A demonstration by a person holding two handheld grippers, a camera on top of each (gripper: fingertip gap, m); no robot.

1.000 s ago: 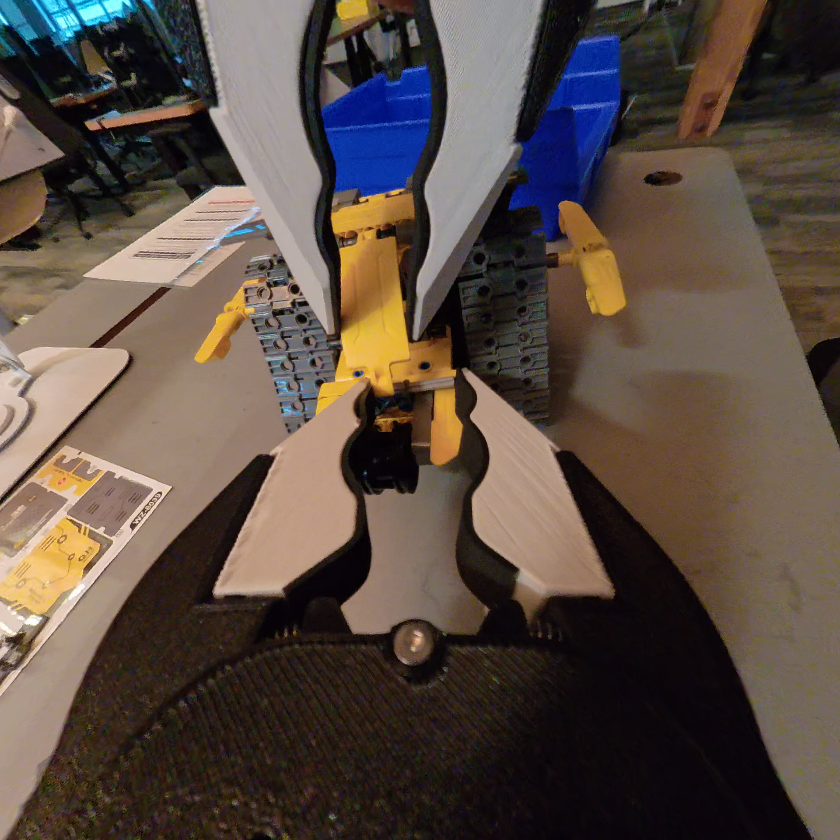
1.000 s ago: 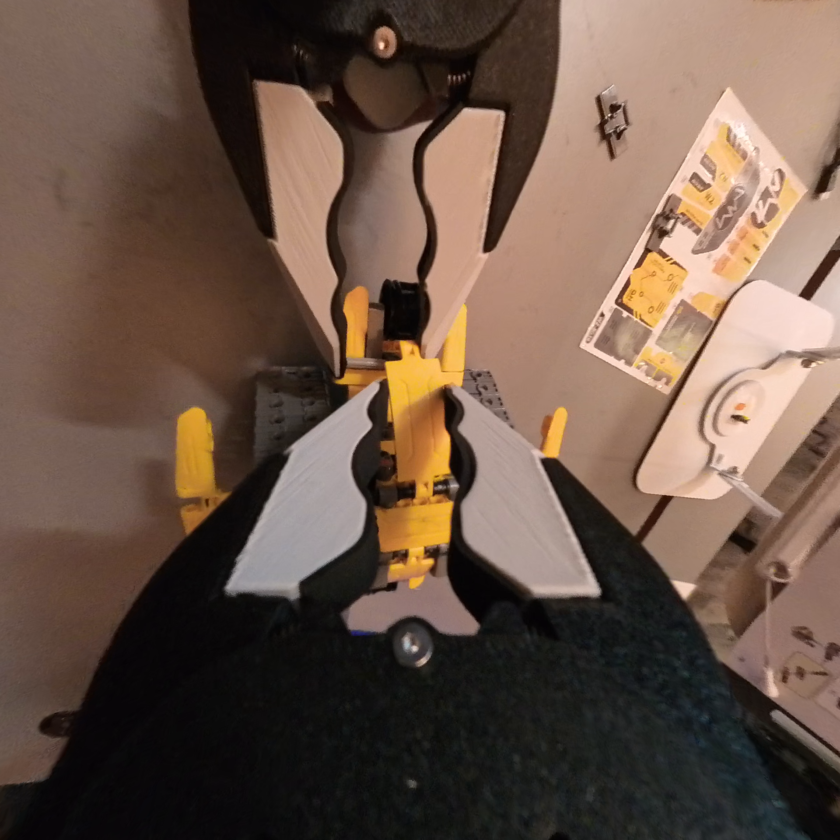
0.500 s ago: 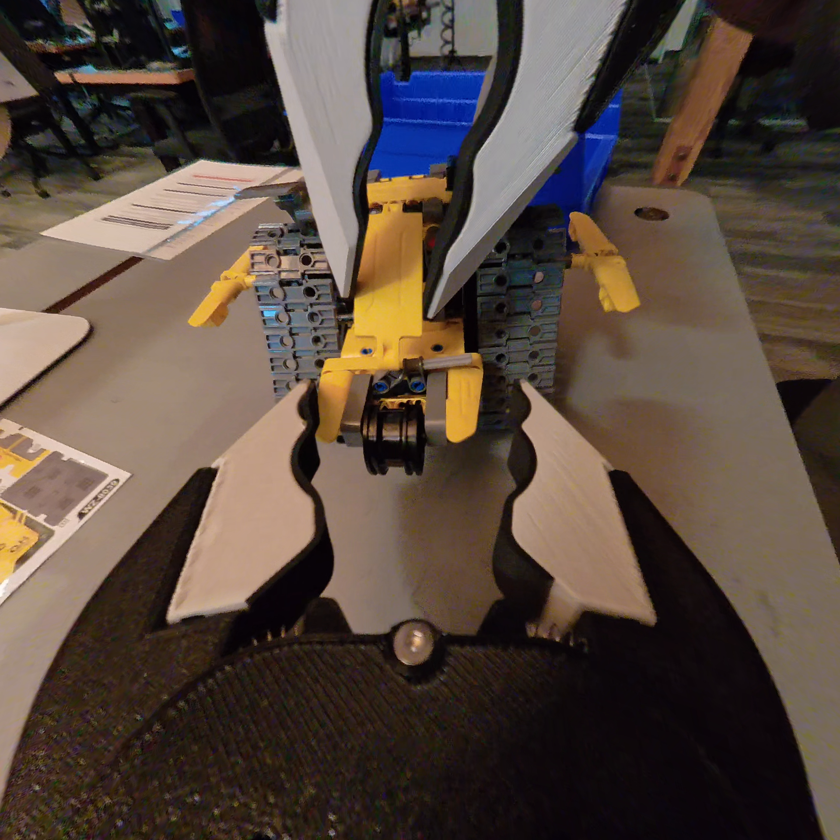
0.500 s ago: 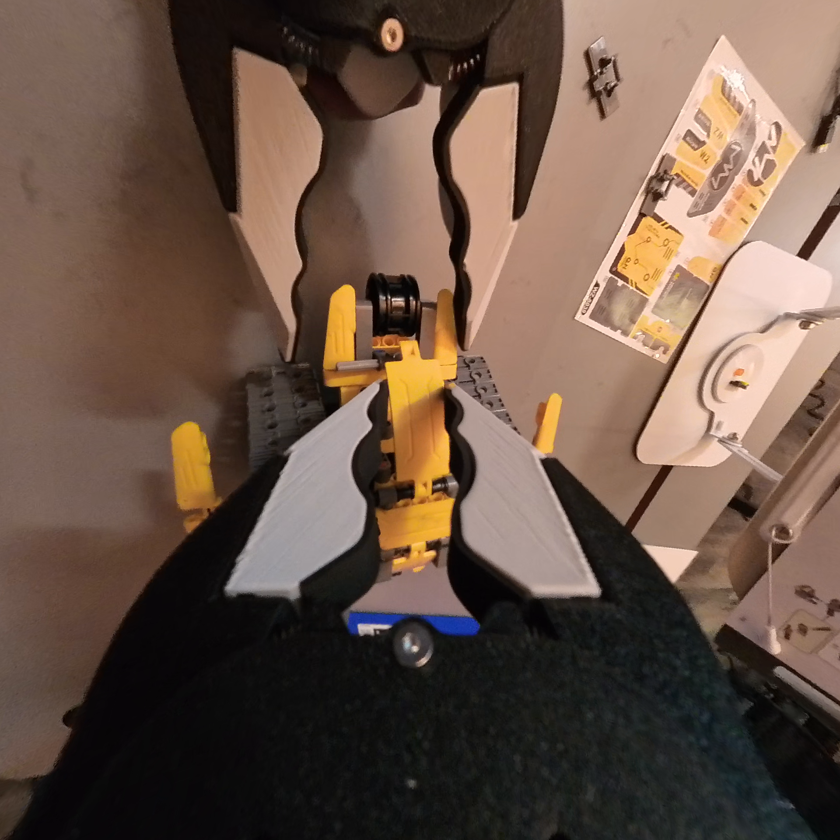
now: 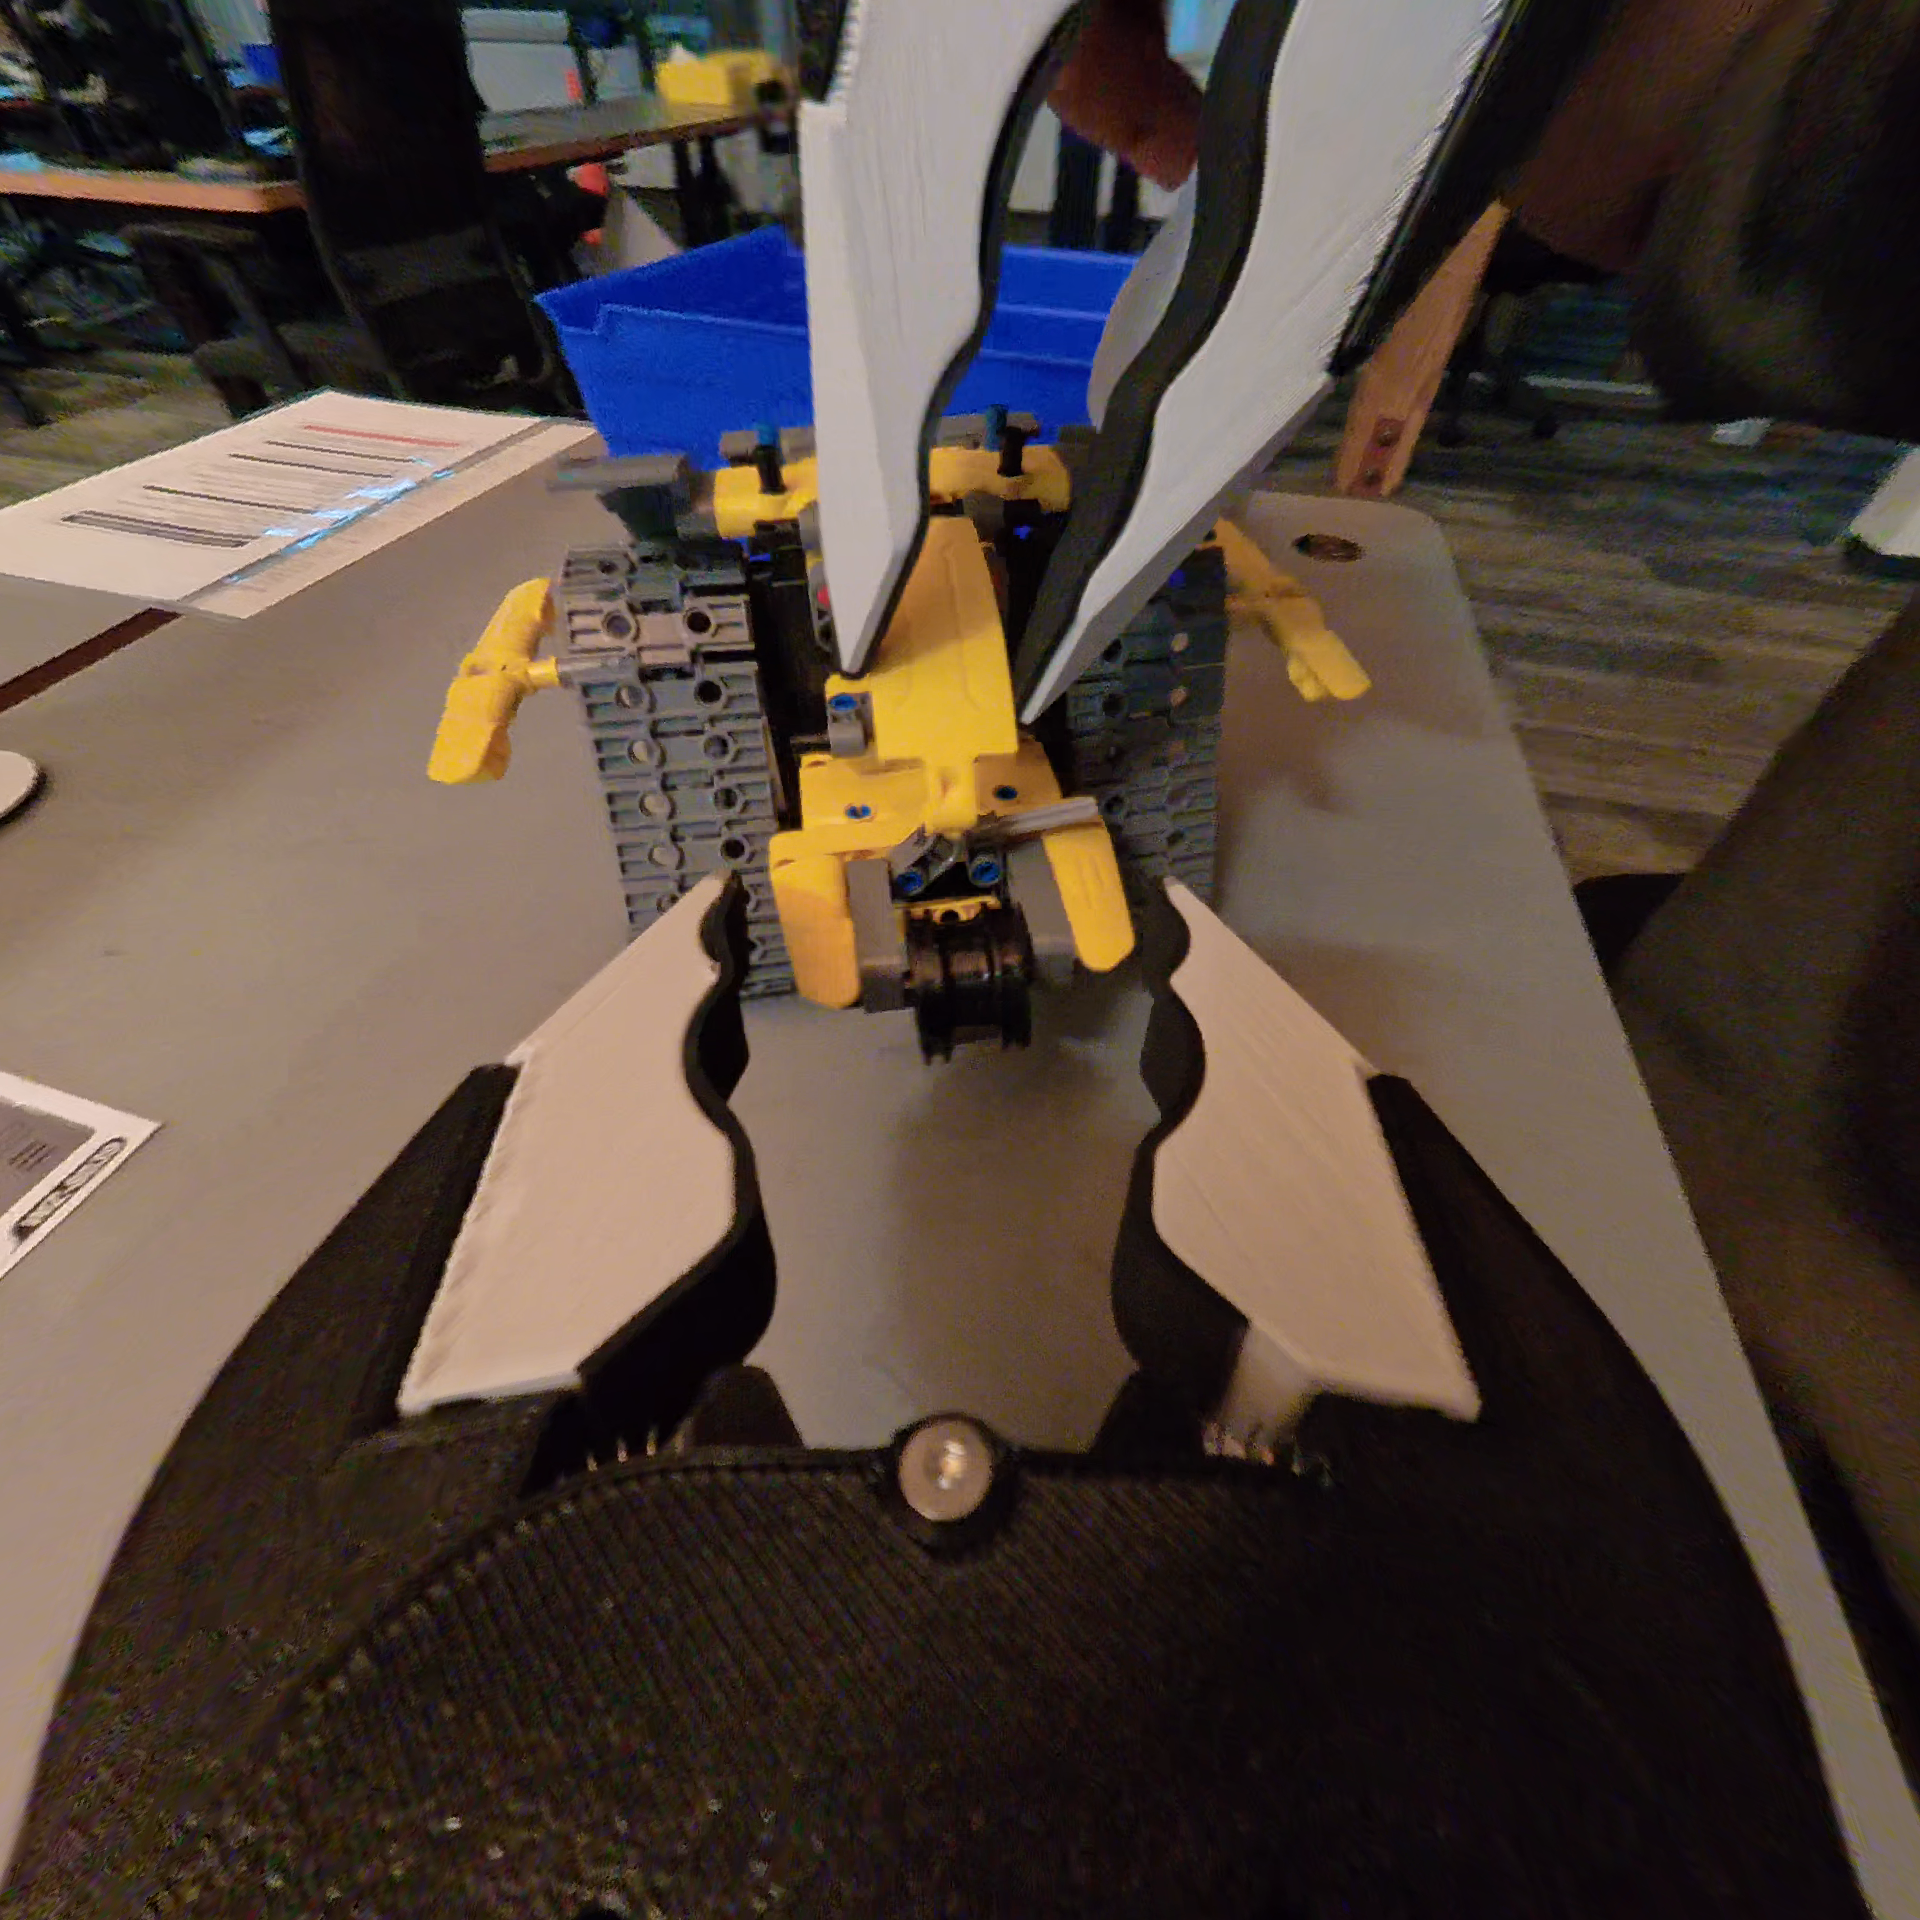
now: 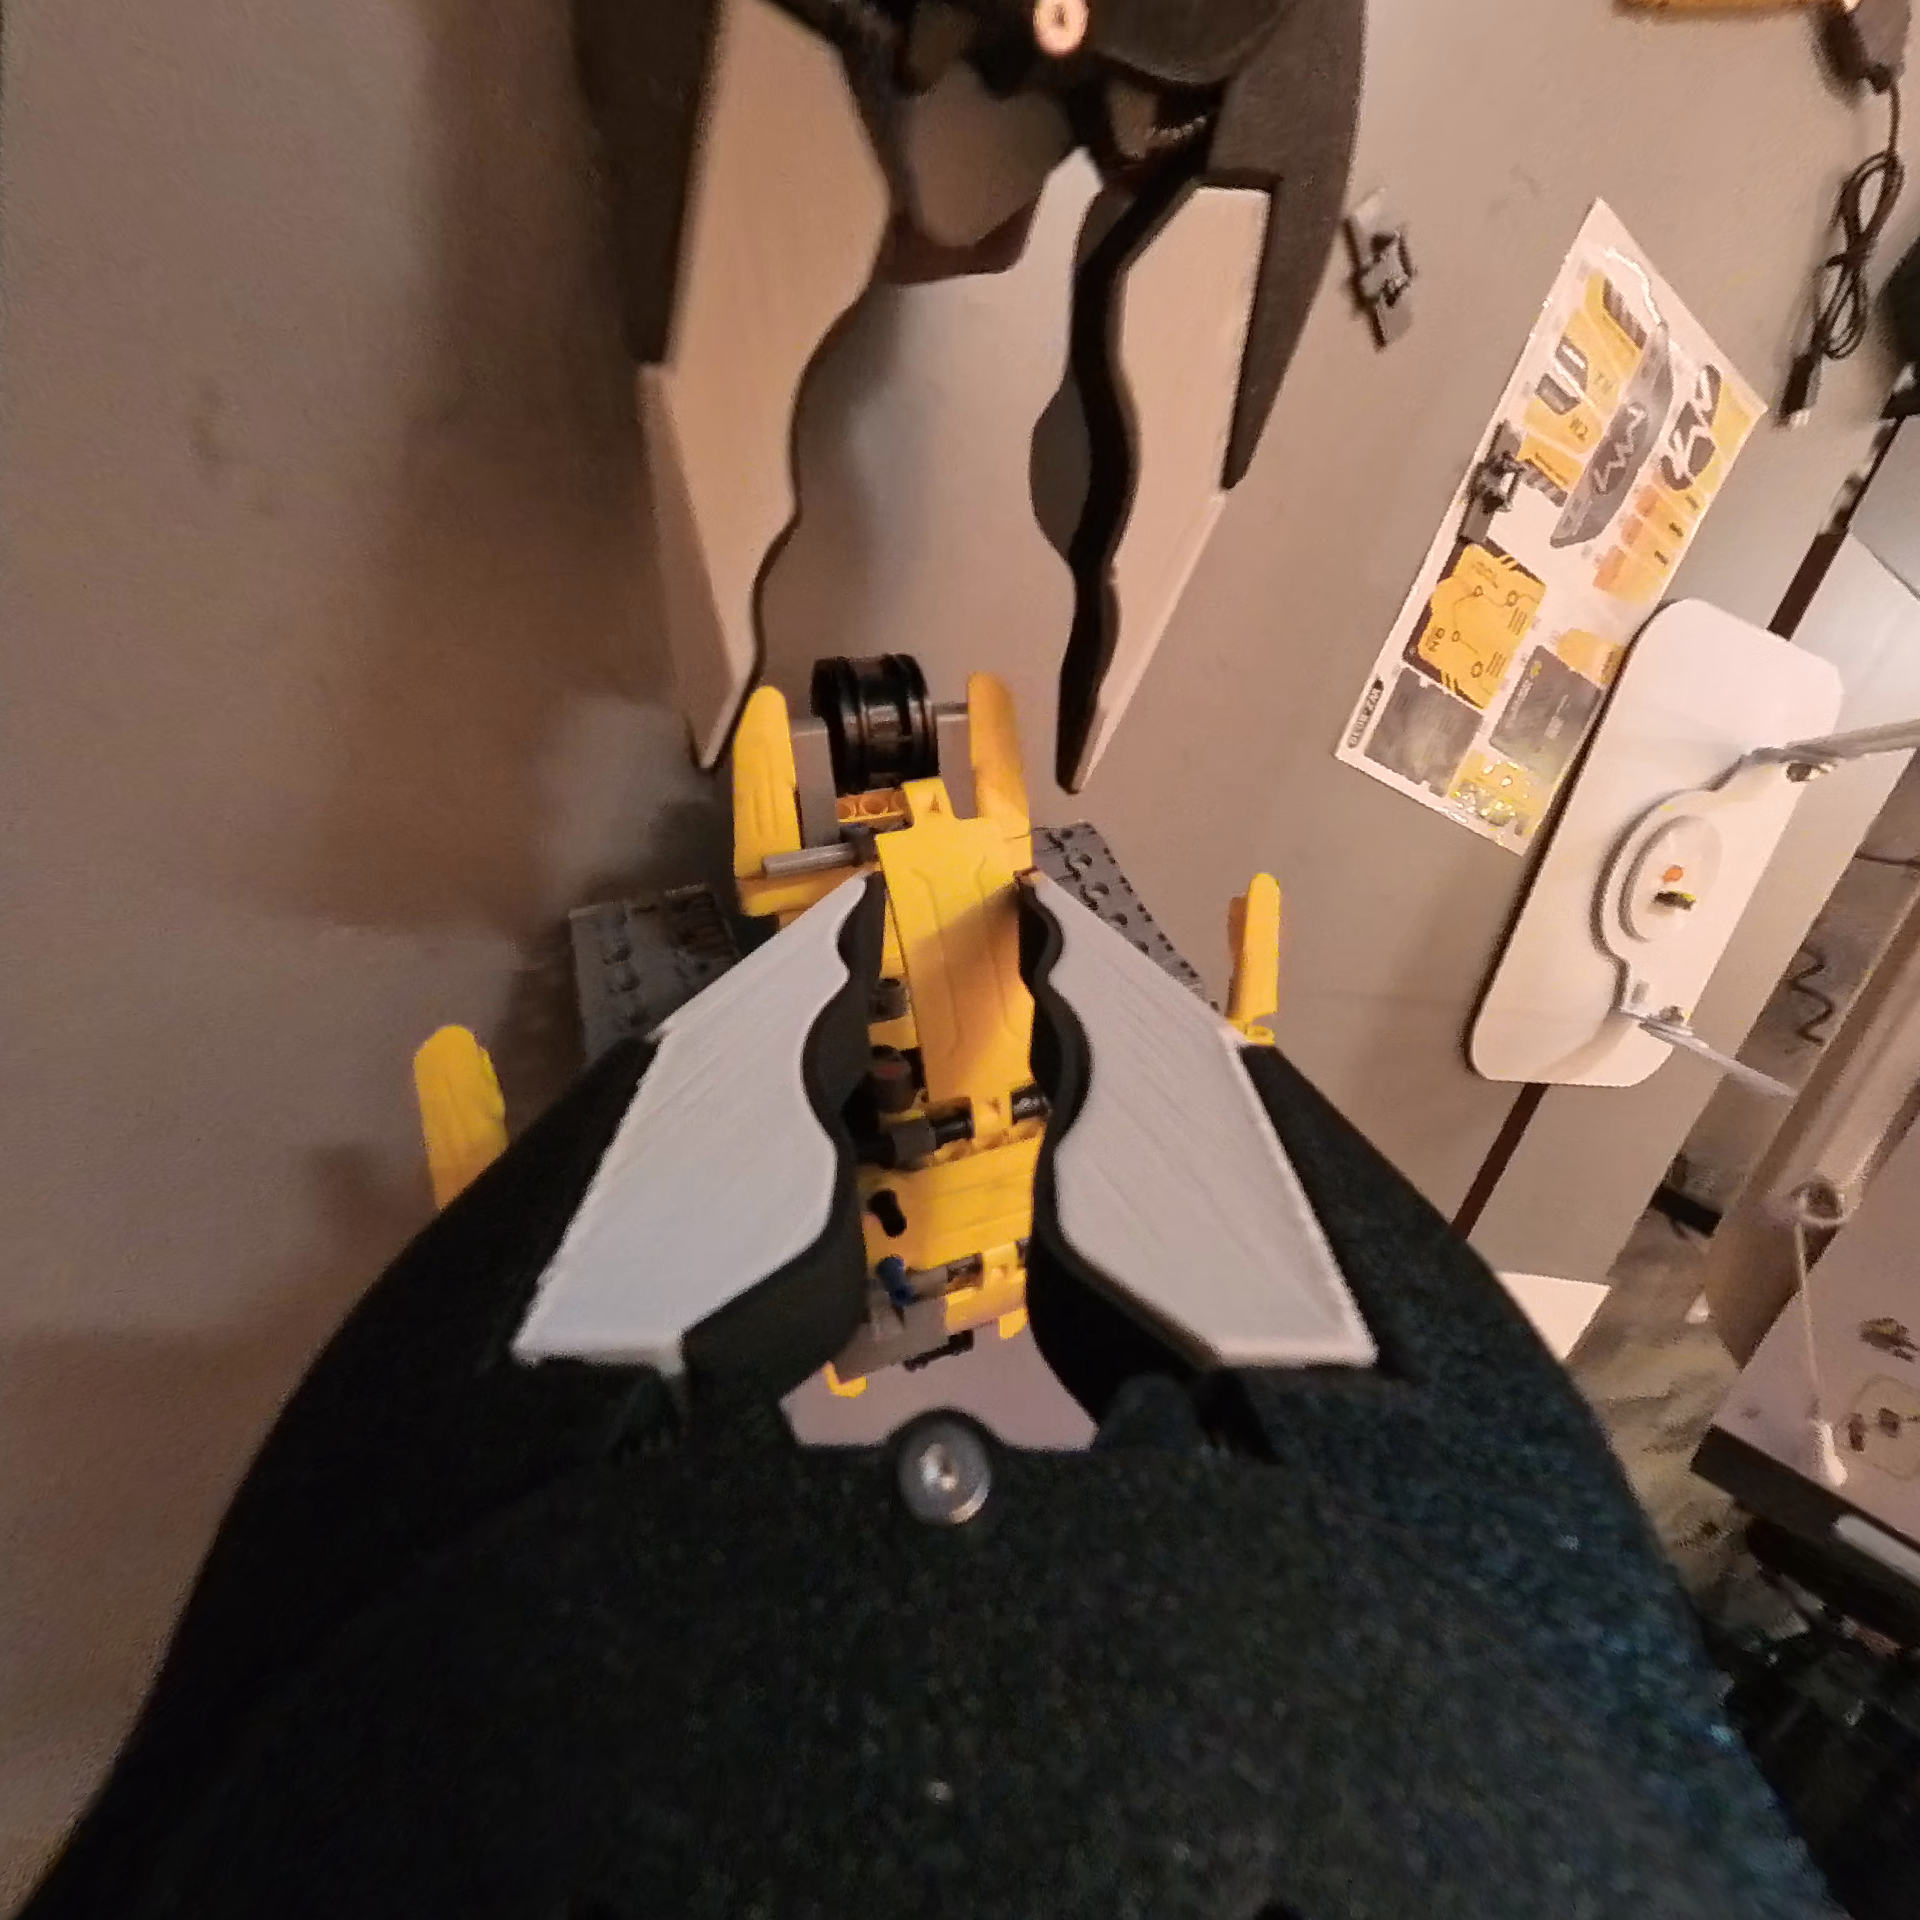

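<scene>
A yellow and grey brick-built tracked vehicle (image 5: 914, 748) stands on the grey table (image 5: 312, 883). It has a small black wheel (image 5: 971, 987) at its near end. My right gripper (image 5: 935, 691) comes down from above and is shut on the vehicle's yellow middle body. In the right wrist view the right gripper (image 6: 945, 894) clamps that yellow body (image 6: 951, 966). My left gripper (image 5: 945, 904) is open and empty, its fingertips on either side of the wheel end without touching it. The left gripper (image 6: 894, 769) also shows open in the right wrist view, just beyond the wheel (image 6: 873, 727).
A blue bin (image 5: 707, 343) stands behind the vehicle. A printed paper (image 5: 260, 488) lies at the far left. A yellow sticker sheet (image 6: 1538, 520) and a white flat device (image 6: 1621, 883) lie to one side. The table's edge and a cable hole (image 5: 1325, 545) are on the right. My left gripper's tips are some 35 centimeters from the white flat device (image 6: 1621, 883).
My left gripper has opened, let go of the vehicle's wheel end and drawn back a little. My right gripper has stayed shut on the yellow body.
</scene>
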